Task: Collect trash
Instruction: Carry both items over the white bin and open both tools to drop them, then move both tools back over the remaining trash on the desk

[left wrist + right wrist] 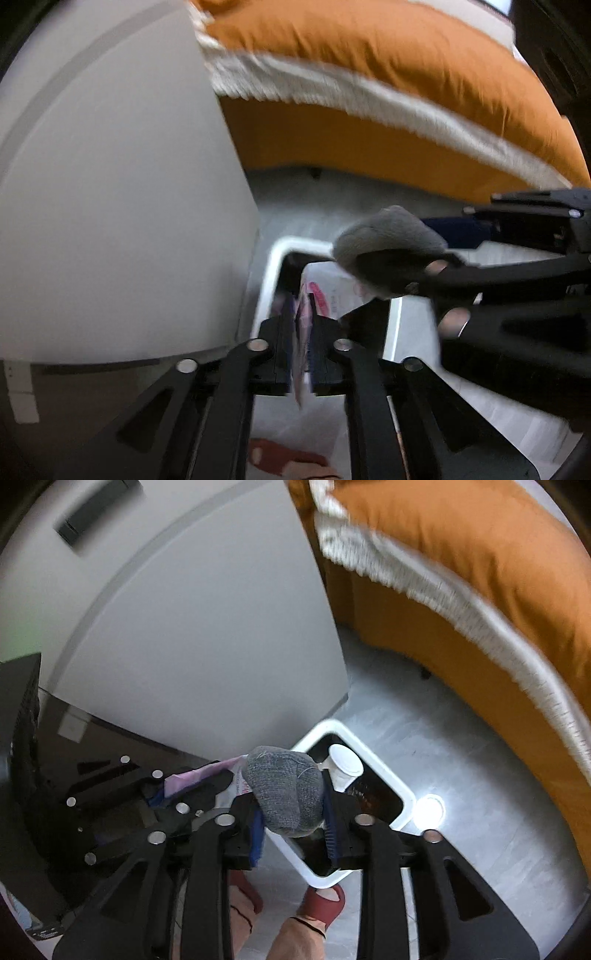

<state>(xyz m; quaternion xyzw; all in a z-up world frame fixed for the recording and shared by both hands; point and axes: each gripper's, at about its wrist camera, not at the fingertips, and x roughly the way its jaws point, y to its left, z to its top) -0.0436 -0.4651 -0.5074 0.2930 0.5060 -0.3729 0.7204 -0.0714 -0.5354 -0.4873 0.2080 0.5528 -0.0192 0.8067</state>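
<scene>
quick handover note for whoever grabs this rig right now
Left gripper: shut on a printed plastic wrapper, held over the bin.
Right gripper: shut on a grey sock, also above the bin.
White trash bin stands on the floor beside the orange bed; a white paper cup is already inside.
Left to do: release both items into the bin.

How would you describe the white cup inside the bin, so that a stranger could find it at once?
Find the orange sofa, then look down to the grey floor beside it, where a white-rimmed bin with a dark inside stands. The white cup lies tilted at the bin's far end. It is the only pale round thing inside, just beyond the grey sock held in the right gripper.
</scene>
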